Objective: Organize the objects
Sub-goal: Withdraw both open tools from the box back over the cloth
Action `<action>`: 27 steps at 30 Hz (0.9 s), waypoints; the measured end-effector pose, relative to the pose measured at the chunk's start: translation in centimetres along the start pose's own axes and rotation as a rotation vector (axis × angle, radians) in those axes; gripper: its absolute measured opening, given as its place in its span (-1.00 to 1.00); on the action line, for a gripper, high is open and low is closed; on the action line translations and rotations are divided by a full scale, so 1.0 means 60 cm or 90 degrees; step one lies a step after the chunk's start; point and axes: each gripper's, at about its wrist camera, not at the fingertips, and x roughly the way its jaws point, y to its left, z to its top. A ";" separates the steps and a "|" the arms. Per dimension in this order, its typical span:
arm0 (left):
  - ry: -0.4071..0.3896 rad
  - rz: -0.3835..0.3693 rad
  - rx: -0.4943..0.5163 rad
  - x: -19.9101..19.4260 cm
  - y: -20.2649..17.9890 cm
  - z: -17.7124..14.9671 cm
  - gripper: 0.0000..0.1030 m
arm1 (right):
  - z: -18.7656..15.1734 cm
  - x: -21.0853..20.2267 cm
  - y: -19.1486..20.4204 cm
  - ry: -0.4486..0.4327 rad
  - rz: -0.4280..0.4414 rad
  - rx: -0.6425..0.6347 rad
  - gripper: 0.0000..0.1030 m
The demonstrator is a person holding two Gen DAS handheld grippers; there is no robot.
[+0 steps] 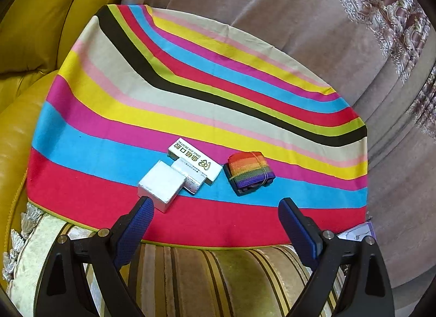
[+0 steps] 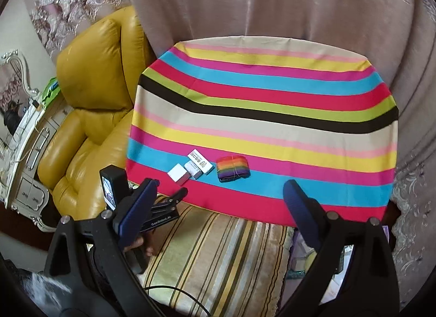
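- Left wrist view: the left gripper (image 1: 215, 208) stands with its jaws wide apart and nothing between them; both blue pads are over the near red stripe of the striped cloth (image 1: 109, 115).
- Four items lie on that cloth, all near its front edge: one silver box (image 1: 160, 184), one small white box (image 1: 190, 175), one long white box with printed lettering (image 1: 194, 160), and one rainbow strap roll (image 1: 249, 171).
- The three boxes are packed together, touching or overlapping; the strap roll lies just beside them to the right, apart.
- The left pad's tip appears against the silver box's near corner; contact cannot be told.
- One yellow leather armchair (image 1: 41, 44) is at left, one striped cushion (image 1: 218, 276) below the cloth.
- Right wrist view: the right gripper (image 2: 222, 194) is spread wide and holds nothing, well short of the items.
- The same four items show: silver box (image 2: 177, 174), small white box (image 2: 193, 169), long white box (image 2: 200, 161), strap roll (image 2: 233, 168).
- The left gripper (image 2: 170, 190) appears at lower left, its tips near the cloth's front edge.
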 end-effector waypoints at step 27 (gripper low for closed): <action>-0.016 -0.016 -0.041 -0.006 0.042 0.006 0.82 | 0.048 0.017 0.074 0.013 0.061 -0.031 0.85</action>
